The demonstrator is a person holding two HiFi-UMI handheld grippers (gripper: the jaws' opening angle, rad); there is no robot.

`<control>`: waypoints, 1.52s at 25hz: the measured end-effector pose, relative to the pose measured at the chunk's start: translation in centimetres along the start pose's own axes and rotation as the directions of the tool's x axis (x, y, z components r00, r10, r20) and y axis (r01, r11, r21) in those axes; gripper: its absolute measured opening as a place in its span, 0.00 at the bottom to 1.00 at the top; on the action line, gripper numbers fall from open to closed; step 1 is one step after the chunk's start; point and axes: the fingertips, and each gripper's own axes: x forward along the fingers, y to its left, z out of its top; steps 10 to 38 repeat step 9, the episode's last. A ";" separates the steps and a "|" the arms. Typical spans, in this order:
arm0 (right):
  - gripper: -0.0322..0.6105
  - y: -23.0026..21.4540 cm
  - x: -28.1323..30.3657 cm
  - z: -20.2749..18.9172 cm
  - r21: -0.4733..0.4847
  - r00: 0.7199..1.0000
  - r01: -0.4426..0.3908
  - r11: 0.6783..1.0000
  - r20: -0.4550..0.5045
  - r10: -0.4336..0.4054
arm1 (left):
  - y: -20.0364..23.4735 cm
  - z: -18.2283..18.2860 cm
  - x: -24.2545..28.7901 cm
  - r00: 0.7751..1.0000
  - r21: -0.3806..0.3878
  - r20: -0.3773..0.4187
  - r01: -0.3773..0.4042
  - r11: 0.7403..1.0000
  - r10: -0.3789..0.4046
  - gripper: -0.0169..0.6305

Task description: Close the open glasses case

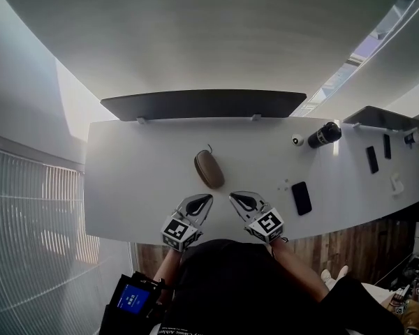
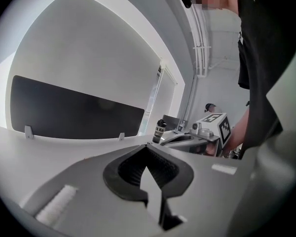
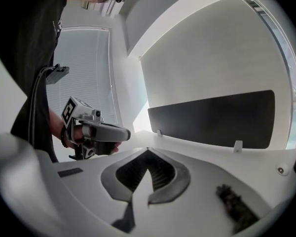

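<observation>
Glasses case ahead of the fingers, apart

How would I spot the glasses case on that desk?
Start at the long white desk with the dark panel along its back edge. Near the desk's middle lies the glasses case: a rounded brown oval, while the phone and bottle to its right are black.

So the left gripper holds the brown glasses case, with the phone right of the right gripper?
No: the head view shows the glasses case lying on the table ahead of the left gripper, whose jaws are shut and empty. The phone part is right.
</observation>
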 end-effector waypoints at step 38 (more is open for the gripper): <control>0.06 0.0 -1.0 -0.2 -0.019 1.000 0.001 1.000 0.005 -0.001 | -1.3 -2.3 -1.2 0.999 -0.031 -0.037 -0.027 0.999 0.026 0.04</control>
